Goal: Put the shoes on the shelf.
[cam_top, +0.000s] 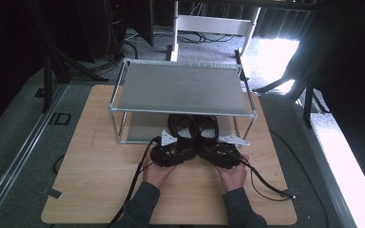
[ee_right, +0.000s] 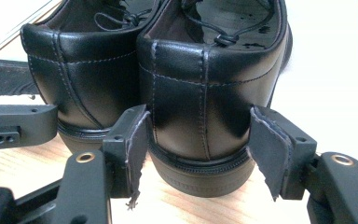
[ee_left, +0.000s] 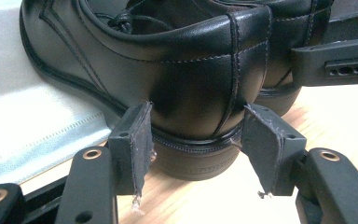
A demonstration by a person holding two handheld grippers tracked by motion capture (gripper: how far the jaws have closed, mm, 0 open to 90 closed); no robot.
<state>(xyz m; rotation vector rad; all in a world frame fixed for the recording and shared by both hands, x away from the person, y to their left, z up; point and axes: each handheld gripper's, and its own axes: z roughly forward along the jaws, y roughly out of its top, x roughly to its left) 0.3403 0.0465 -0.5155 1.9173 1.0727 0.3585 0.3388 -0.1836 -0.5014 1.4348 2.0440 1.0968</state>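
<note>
A pair of black leather lace-up shoes stands side by side, heels toward me and toes under the metal rack. My left gripper sits at the heel of the left shoe; its jaws flank the heel closely, and the pads look just off the leather. On the heel of the right shoe my right gripper has its pads against both sides. Both shoes rest on the table. Each gripper view also shows the neighbouring shoe and a jaw of the other gripper.
A two-level metal rack stands at the back of the wooden table; its top shelf is bare. The lower shelf plate lies under the shoes' front parts. Cables trail from both grippers across the table. Dark stands and floor surround the table.
</note>
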